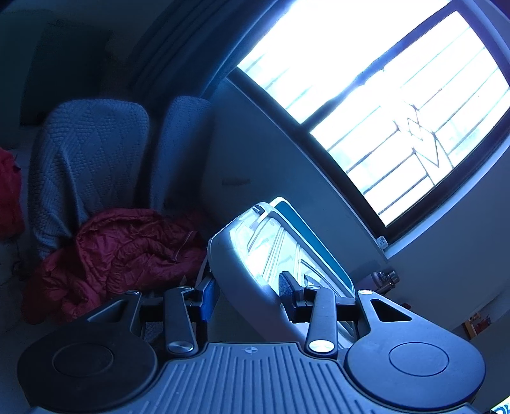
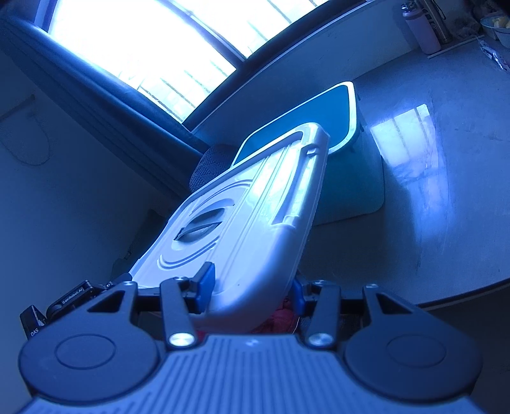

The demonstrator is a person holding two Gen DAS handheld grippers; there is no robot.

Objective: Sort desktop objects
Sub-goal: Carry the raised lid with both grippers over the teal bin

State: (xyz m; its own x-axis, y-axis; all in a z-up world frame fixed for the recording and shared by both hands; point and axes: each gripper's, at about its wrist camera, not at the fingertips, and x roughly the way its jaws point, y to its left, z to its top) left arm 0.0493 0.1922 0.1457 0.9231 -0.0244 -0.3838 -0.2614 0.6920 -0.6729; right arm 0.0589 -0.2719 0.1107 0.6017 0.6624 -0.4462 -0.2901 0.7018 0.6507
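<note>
Above the bench (image 2: 446,191) we carry the white box lid (image 2: 248,203) two-handed, tilted over the teal storage box (image 2: 347,178). The right gripper (image 2: 250,288) has its fingers pinching the lid's near edge; the left gripper (image 1: 247,291) clamps the neighbouring rim. We judge that holding it on both sides keeps the broad lid level enough to seat.

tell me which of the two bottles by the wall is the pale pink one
The nearer, wider bottle with the dark cap is pale pink; the metallic bottle just behind it is silvery grey.
</note>
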